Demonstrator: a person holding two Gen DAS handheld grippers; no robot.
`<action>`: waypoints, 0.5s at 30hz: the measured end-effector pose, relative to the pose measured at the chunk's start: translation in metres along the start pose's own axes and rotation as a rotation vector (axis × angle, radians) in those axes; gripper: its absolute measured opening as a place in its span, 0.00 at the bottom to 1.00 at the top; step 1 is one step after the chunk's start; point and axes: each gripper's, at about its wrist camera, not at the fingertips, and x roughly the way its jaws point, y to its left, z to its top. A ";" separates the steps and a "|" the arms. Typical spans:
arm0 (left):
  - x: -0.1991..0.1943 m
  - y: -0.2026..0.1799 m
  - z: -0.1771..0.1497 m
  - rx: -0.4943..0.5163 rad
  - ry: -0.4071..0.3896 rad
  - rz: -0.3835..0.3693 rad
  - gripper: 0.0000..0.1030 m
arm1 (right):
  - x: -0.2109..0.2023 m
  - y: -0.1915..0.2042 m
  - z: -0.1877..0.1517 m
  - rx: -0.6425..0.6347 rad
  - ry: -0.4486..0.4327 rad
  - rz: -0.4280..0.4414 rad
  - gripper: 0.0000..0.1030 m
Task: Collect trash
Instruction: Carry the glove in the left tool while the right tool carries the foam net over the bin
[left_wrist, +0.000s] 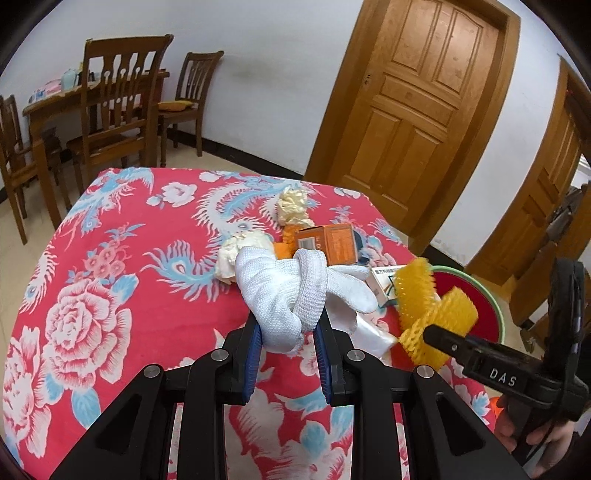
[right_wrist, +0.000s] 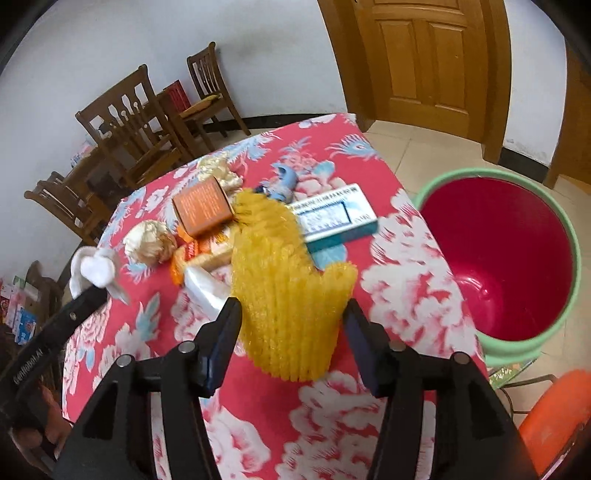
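Note:
My left gripper (left_wrist: 288, 332) is shut on a white knit glove (left_wrist: 284, 291) and holds it above the red flowered tablecloth (left_wrist: 110, 258); the glove also shows in the right wrist view (right_wrist: 94, 271). My right gripper (right_wrist: 291, 314) is shut on a yellow foam fruit net (right_wrist: 284, 295), also visible in the left wrist view (left_wrist: 424, 306). A red bin with a green rim (right_wrist: 495, 258) stands on the floor right of the table. On the cloth lie an orange box (right_wrist: 201, 210), a white and teal box (right_wrist: 332, 218), crumpled cream paper balls (right_wrist: 149, 242) and a clear plastic bag (right_wrist: 205, 290).
A wooden dining table with chairs (left_wrist: 110, 110) stands behind the table on the left. Wooden doors (left_wrist: 417, 110) are in the back wall. An orange stool (right_wrist: 554, 413) sits by the bin. A blue crumpled scrap (right_wrist: 282, 182) lies near the far edge.

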 end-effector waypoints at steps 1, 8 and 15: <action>0.000 -0.001 0.000 0.003 0.000 0.000 0.26 | -0.002 -0.003 -0.002 0.007 0.001 0.001 0.57; 0.000 -0.011 -0.001 0.024 0.003 -0.006 0.26 | -0.016 -0.017 -0.009 0.008 -0.024 0.001 0.24; -0.003 -0.026 0.001 0.054 0.001 -0.026 0.26 | -0.043 -0.026 -0.007 0.013 -0.081 0.033 0.23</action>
